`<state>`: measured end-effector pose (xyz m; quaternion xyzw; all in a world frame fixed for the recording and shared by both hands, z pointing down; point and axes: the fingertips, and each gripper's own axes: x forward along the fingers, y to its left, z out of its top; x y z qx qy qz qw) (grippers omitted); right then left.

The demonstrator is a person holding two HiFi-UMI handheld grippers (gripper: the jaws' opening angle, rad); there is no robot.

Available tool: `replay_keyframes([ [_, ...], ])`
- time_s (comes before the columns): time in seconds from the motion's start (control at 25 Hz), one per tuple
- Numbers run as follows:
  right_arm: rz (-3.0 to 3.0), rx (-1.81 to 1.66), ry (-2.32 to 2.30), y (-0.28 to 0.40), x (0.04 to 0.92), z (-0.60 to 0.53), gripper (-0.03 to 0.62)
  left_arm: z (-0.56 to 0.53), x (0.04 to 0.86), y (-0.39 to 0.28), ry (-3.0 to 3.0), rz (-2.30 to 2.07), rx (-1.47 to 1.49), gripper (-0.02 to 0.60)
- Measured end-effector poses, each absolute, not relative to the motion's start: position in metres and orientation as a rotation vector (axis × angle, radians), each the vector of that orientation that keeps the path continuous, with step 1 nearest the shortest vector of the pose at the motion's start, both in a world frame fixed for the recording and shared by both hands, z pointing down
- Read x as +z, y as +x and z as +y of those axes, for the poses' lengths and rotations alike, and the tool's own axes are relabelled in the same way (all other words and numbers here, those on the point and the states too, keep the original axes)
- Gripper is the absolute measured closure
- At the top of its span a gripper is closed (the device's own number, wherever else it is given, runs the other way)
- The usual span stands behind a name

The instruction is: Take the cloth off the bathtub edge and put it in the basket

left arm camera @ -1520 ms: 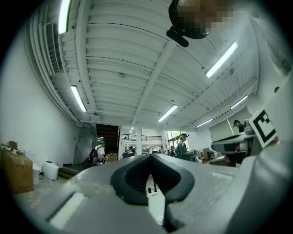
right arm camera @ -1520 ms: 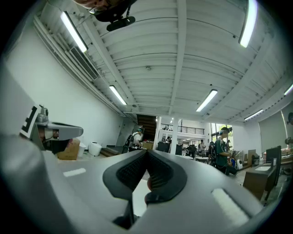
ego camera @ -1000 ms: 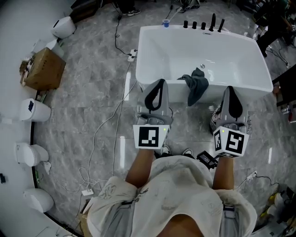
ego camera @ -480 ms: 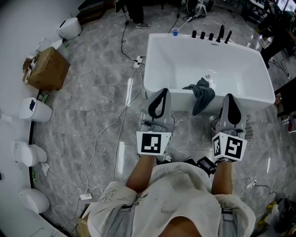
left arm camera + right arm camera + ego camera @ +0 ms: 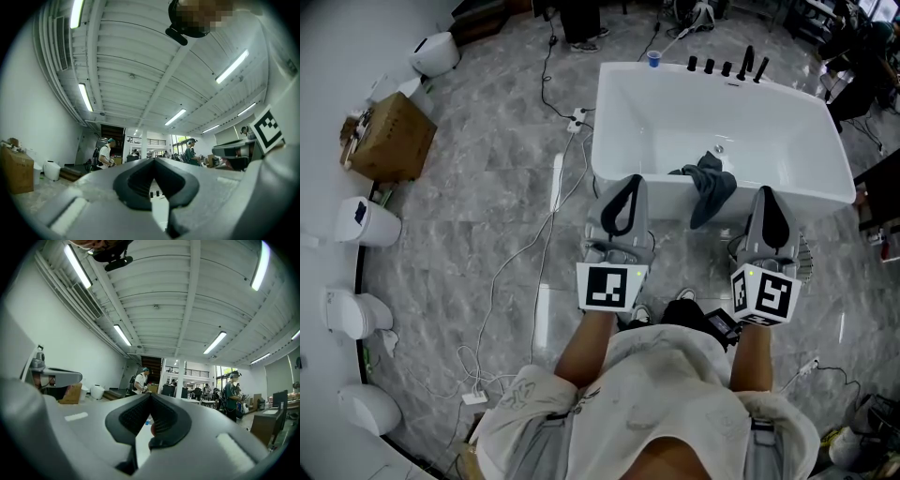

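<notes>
Left gripper [image 5: 626,183] has its jaws closed tip to tip, with nothing between them; its own view shows the pads meeting at the front. Right gripper [image 5: 766,195] is closed the same way and is also empty. The two are held side by side in front of the person, each pointing at the near edge of the bathtub [image 5: 614,131], the left toward that edge's left end and the right toward its right part.

Between them, somewhat closer to the right gripper, the cloth [image 5: 711,187] lies draped over the bathtub's near edge. It is dark grey-green and crumpled, with part of it lying inside the tub and part hanging down the outer wall. Neither gripper touches it.

Just under the right gripper, on the floor [image 5: 478,206] by the bathtub's near right corner, a bit of wire mesh shows that looks like the basket [image 5: 807,261]; most of it is hidden.

Black tap fittings [image 5: 727,67] stand in a row on the bathtub's far edge, and a small blue cup [image 5: 653,60] stands near its far left corner. Cables [image 5: 546,220] trail over the grey floor left of the tub, and a cardboard box [image 5: 389,139] stands further left by the wall.
</notes>
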<state>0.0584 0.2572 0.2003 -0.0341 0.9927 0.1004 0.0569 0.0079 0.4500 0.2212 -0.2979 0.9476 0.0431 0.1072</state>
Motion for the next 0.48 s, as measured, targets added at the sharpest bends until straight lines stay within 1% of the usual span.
replay_keyframes([
  [0.48, 3.011, 0.333, -0.100, 0.040, 0.205, 0.253, 0.591, 0.442, 0.221, -0.010, -0.873, 2.784, 0.120, 0.581],
])
